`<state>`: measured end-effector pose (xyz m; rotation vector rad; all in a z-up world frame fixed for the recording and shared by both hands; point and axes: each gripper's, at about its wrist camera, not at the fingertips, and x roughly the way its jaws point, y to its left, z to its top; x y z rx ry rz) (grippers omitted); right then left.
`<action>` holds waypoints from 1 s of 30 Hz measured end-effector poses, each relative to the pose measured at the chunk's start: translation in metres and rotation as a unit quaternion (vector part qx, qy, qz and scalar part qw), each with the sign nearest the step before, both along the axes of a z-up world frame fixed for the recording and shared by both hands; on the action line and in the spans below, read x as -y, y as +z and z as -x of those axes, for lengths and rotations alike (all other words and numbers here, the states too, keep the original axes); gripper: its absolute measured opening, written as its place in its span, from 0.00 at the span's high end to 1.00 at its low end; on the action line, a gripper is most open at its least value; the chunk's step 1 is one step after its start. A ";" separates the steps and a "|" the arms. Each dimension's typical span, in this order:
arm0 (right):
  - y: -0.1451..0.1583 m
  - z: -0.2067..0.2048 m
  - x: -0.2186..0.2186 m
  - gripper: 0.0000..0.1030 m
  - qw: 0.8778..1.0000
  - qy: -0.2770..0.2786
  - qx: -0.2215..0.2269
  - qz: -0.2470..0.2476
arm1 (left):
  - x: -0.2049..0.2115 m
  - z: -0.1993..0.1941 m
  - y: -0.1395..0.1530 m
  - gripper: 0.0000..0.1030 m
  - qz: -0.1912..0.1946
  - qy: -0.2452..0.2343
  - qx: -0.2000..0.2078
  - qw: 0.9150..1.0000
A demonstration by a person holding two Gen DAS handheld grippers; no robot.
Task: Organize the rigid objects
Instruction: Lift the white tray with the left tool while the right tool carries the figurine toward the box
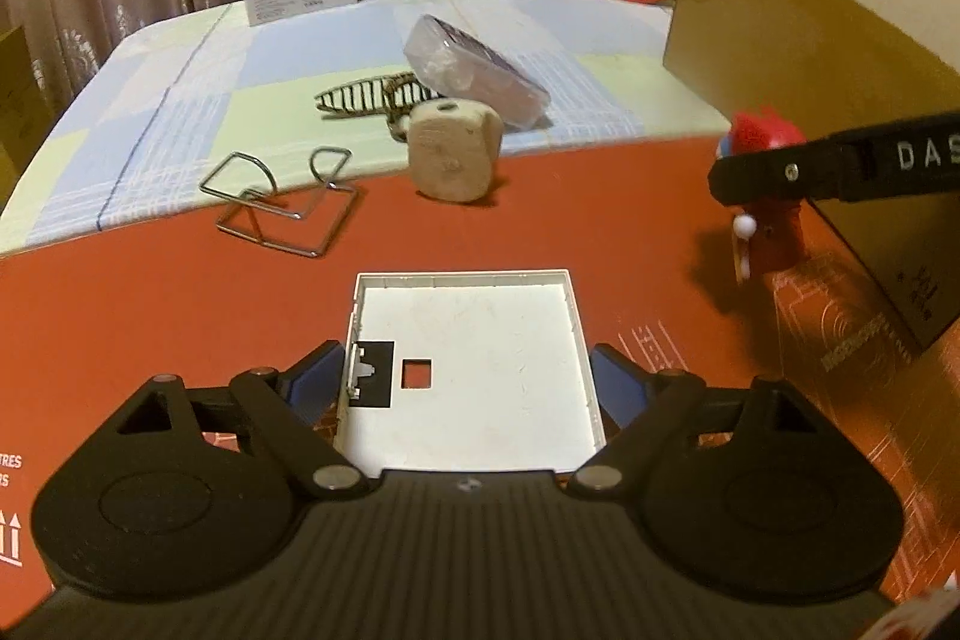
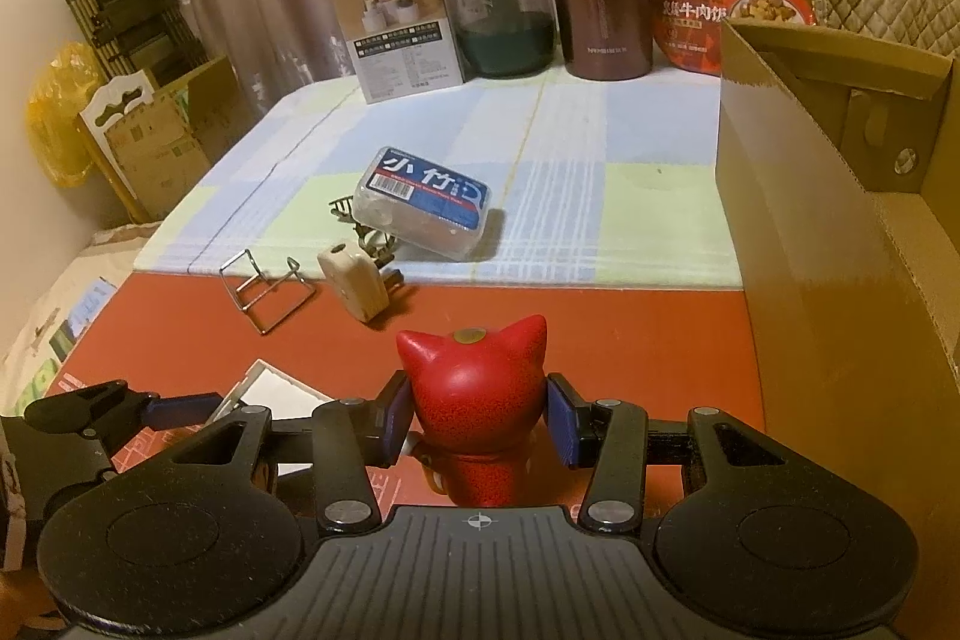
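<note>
A white square plate with a small square hole lies on the red sheet. My left gripper spans it with jaws wide, and each blue pad sits against one side edge. The right wrist view shows that plate at the lower left. A red cat-eared figurine is clamped by its head in my right gripper. In the left wrist view the figurine hangs just in front of the cardboard box, behind a black finger of the right gripper.
An open cardboard box fills the right side. On the table ahead lie a wire stand, a beige plug adapter, a patterned hair claw and a clear plastic case. A carton, jar, brown flask and red bowl line the back.
</note>
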<state>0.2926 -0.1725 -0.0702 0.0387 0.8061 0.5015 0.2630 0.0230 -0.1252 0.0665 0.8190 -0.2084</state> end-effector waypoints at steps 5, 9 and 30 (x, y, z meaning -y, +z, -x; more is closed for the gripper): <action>0.008 0.003 -0.001 0.58 1.000 0.002 0.008 -0.004 | -0.004 0.002 0.015 0.18 0.009 0.011 0.015 1.000; 0.017 0.008 -0.001 0.58 1.000 0.001 0.018 -0.006 | -0.007 0.003 0.030 0.18 0.023 0.021 0.028 0.999; 0.090 0.047 0.015 0.58 0.997 -0.019 0.077 -0.005 | 0.012 0.047 0.101 0.18 0.045 0.059 0.082 0.994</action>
